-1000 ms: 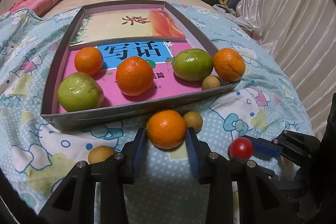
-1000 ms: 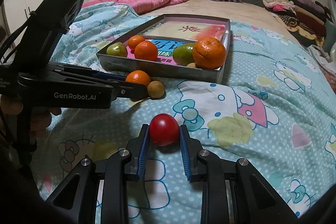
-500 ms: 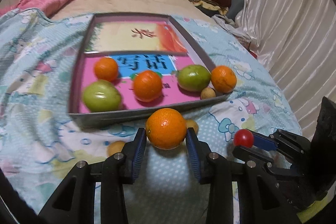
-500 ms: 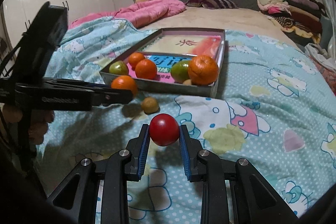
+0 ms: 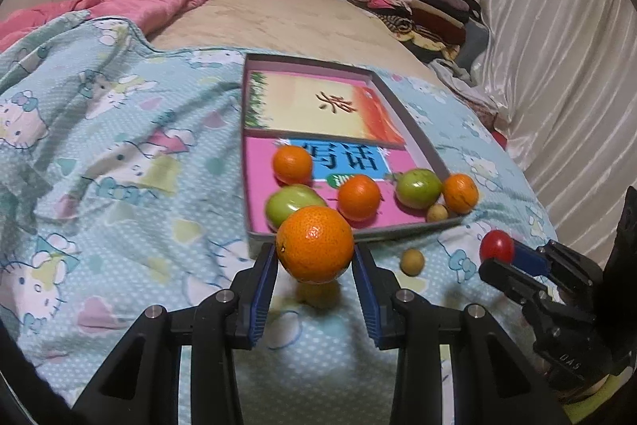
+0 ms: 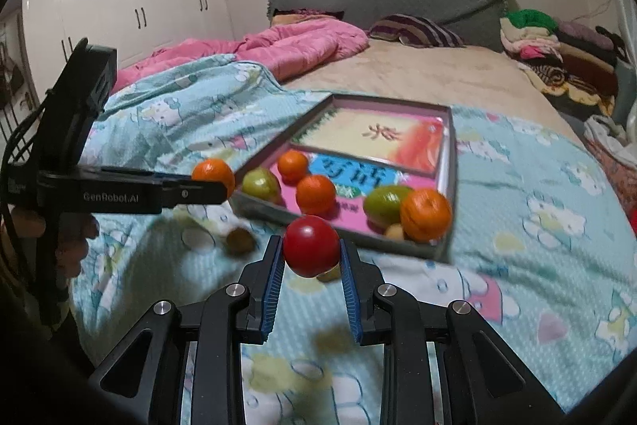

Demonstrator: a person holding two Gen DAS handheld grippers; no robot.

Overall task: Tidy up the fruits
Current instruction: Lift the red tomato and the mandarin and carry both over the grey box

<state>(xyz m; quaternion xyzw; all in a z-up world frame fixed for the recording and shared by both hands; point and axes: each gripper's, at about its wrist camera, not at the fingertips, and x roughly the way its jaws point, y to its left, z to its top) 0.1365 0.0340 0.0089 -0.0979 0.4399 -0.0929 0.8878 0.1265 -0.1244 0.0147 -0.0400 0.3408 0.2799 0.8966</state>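
Orange and tomato, each pinched between fingers, now lifted off the blanket.

A wide bed with a beige sheet carried a light-blue cartoon-print blanket. On it lay a shallow grey cardboard tray and a small round tan fruit. A rumpled pink quilt lay beyond.
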